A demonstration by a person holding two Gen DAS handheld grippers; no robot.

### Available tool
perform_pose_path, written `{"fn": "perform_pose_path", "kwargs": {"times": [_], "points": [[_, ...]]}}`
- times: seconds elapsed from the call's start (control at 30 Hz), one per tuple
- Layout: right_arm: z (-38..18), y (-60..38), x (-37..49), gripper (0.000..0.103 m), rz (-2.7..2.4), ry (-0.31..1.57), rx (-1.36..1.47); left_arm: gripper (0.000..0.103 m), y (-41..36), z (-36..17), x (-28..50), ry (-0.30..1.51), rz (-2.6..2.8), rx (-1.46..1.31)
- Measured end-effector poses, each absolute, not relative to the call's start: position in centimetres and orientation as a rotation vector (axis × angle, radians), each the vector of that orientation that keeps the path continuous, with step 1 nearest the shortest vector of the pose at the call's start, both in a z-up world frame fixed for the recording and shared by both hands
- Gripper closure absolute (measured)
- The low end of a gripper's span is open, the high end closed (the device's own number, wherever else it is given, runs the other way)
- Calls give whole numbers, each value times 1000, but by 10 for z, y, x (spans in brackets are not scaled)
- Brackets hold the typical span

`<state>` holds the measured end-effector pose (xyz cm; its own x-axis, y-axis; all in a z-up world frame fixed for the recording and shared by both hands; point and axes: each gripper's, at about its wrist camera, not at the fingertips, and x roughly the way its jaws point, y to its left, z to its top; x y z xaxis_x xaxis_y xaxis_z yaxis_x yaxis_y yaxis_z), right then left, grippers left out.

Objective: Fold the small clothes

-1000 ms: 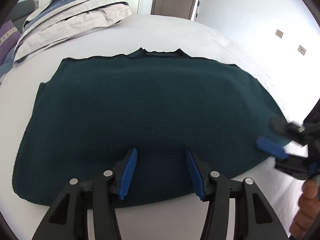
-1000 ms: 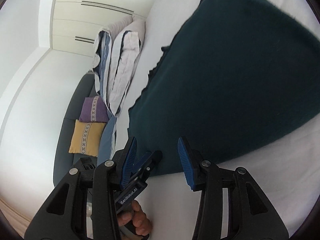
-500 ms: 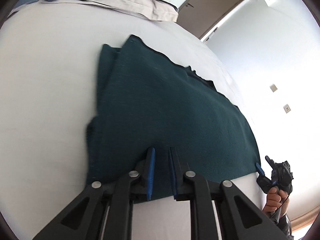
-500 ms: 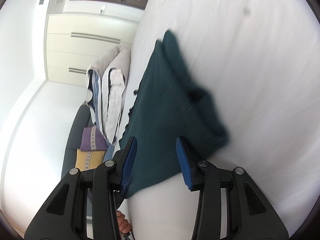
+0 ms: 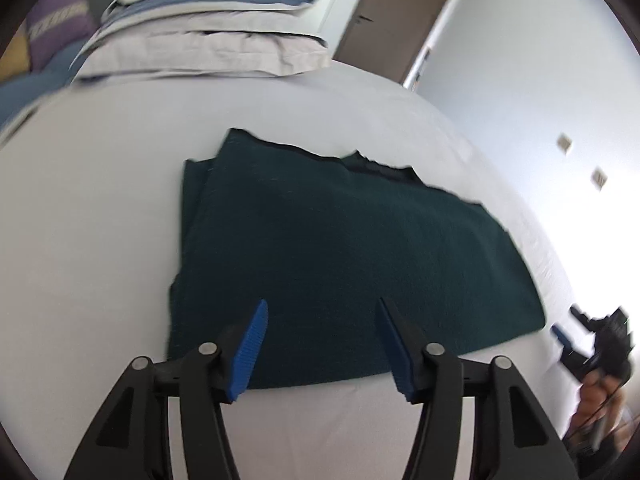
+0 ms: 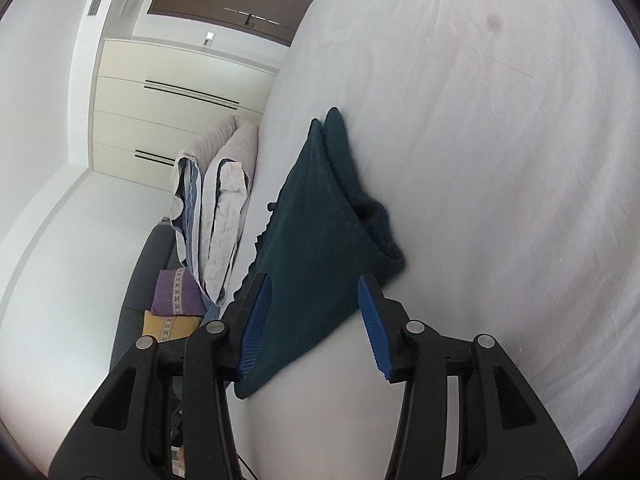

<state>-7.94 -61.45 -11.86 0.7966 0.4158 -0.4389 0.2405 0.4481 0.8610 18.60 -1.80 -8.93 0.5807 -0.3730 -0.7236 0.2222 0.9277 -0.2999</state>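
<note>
A dark teal garment (image 5: 340, 256) lies flat and folded on the white bed (image 5: 100, 240); its left side shows doubled layers. It also shows in the right wrist view (image 6: 316, 248), tilted. My left gripper (image 5: 322, 344) is open and empty, hovering over the garment's near edge. My right gripper (image 6: 312, 320) is open and empty, at the garment's near corner. The right gripper also shows in the left wrist view (image 5: 576, 340), off the garment's right edge, held by a hand.
Folded grey and blue bedding (image 5: 208, 40) is stacked at the bed's far end, also in the right wrist view (image 6: 216, 216). Purple and yellow cushions (image 6: 172, 304) lie on a dark sofa beyond. A brown door (image 5: 392, 20) and a wall stand behind.
My left gripper has opened from nearly shut and backed off from the garment's near edge. The right gripper stays open and has shifted slightly. The garment lies still.
</note>
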Motion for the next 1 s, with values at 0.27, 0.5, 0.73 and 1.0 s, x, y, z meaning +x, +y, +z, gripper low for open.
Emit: {"fn": "perform_pose_path", "kwargs": {"times": [0.27,0.5,0.73,1.0], "points": [[-109,-618,-65,59,66,724,1006,43,-56,-97,198,914,-294,-52],[-107,-633,-36,44,-8,729,958,43,-77,-110,212,945,-283,17],[-125,-631,5,42,-40,798,881,39,-86,-122,216,970,-270,42],[-122,-614,25,40,27,836,857,35,-87,-129,218,981,-282,46]]}}
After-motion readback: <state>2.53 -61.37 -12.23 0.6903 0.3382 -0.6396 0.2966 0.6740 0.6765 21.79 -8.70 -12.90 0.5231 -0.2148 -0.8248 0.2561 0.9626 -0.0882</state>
